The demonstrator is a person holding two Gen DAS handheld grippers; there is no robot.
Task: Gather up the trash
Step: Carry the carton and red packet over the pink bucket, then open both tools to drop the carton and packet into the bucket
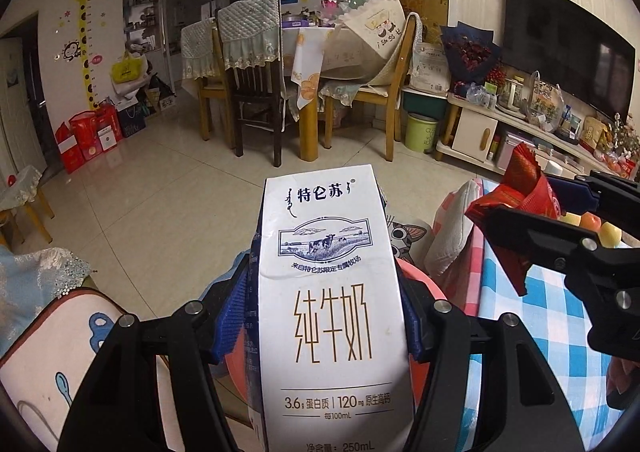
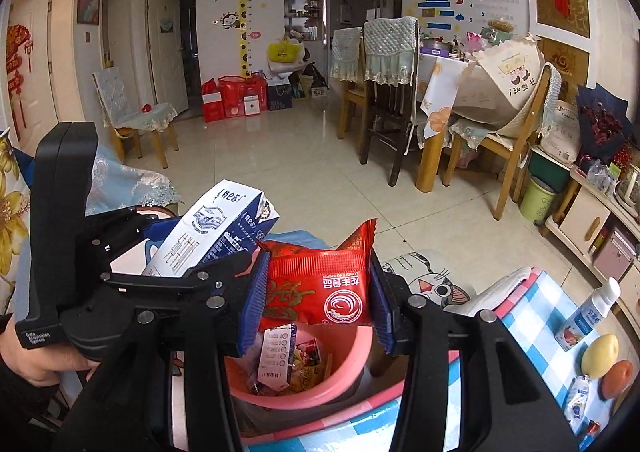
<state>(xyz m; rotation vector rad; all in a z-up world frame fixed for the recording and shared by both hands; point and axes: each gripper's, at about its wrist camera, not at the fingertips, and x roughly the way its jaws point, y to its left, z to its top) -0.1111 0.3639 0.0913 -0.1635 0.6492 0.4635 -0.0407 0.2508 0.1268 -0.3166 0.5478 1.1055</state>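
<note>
A white and blue milk carton (image 1: 328, 292) stands upright between the blue pads of my left gripper (image 1: 322, 318), which is shut on it. My right gripper (image 2: 318, 294) is shut on a red snack wrapper (image 2: 320, 284). Right under the wrapper is a pink bin (image 2: 352, 368) holding several pieces of packaging. In the right wrist view the carton (image 2: 212, 228) and my left gripper (image 2: 176, 248) are on the left, beside the bin. The left wrist view has the wrapper (image 1: 520, 187) and my right gripper (image 1: 560, 211) at the right, with the bin's rim (image 1: 426, 284) showing behind the carton.
A table with a blue checked cloth (image 2: 540, 316) lies to the right, bearing a yellow fruit (image 2: 599, 356), an orange fruit (image 2: 616, 376) and a small bottle (image 2: 592, 312). A cat-print cushion (image 2: 432, 280) sits beyond the bin. Dining chairs (image 2: 386, 99) and a green bin (image 2: 538, 197) stand farther off.
</note>
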